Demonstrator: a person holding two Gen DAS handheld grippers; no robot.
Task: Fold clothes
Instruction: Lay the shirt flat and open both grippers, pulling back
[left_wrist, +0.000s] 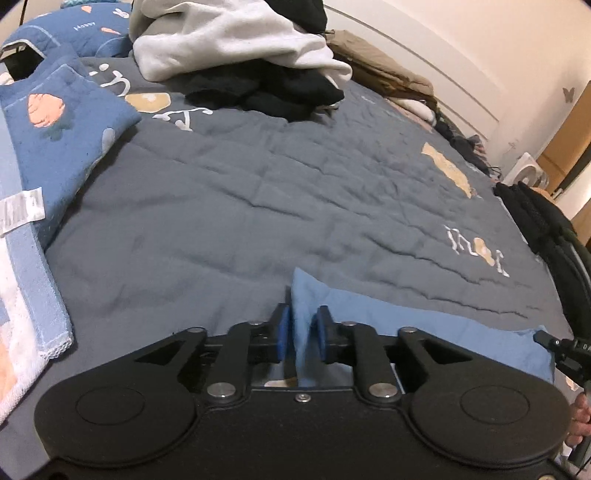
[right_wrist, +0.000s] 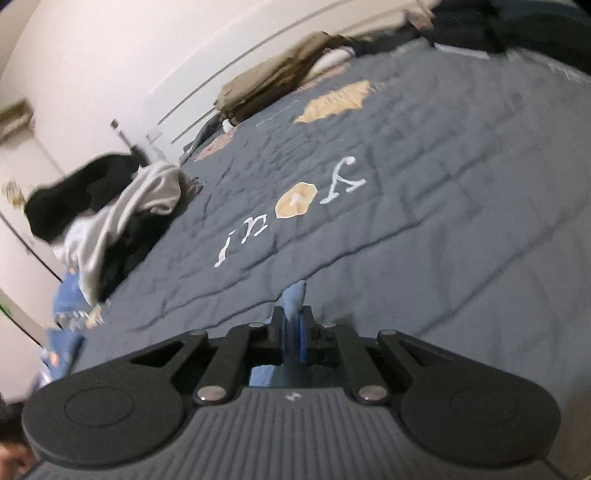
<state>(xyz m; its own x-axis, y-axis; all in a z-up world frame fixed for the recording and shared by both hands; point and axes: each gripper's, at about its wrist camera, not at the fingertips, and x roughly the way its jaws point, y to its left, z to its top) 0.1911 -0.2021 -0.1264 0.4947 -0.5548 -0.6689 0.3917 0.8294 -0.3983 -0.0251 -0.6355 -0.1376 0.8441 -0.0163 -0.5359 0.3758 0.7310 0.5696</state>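
A light blue garment (left_wrist: 406, 325) lies along the near edge of the grey quilt (left_wrist: 258, 206). In the left wrist view, my left gripper (left_wrist: 302, 334) is shut on its left corner, which stands up between the blue pads (left_wrist: 283, 332). The garment stretches right toward my right gripper (left_wrist: 561, 350), seen at the frame's edge with a hand (left_wrist: 581, 417) below it. In the right wrist view, my right gripper (right_wrist: 292, 334) is shut on the light blue garment (right_wrist: 294, 299), and a narrow tip pokes out past the fingers. The rest of it is hidden below the gripper.
A pile of white and black clothes (left_wrist: 251, 55) sits at the far end of the bed, with brown clothing (left_wrist: 384, 70) by the wall. A blue patterned blanket (left_wrist: 62, 125) lies at left. A black bag (left_wrist: 543, 221) is at right. Grey and black clothes (right_wrist: 110, 206) hang off the bedside.
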